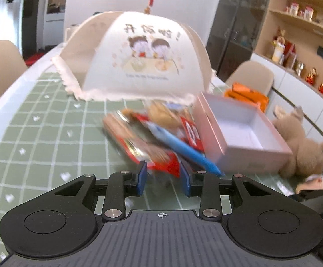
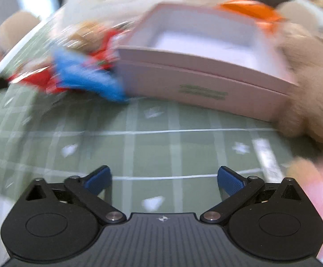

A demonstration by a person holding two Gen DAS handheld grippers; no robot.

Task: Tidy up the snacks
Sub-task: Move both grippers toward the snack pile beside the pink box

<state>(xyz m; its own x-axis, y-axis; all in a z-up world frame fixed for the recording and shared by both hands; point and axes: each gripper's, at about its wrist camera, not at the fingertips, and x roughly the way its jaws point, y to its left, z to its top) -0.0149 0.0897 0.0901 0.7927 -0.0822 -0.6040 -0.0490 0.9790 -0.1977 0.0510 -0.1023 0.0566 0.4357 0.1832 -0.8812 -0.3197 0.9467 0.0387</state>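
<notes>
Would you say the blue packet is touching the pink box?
Cannot tell. In the right wrist view the blue packet meets the pink box, but blur hides any gap.

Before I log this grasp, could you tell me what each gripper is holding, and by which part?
The left gripper has its pads around the near edge of a red snack packet; blur hides whether it grips. The right gripper is open and holds nothing.

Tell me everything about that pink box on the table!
The pale pink rectangular cardboard box is open, with no lid on it, and looks empty, showing a whitish inside. It sits flat on the green checked tablecloth. A pile of snack packets crowds against one side; a tan plush toy presses the other. Orange packets lie behind it. A small greenish label marks its front wall.
</notes>
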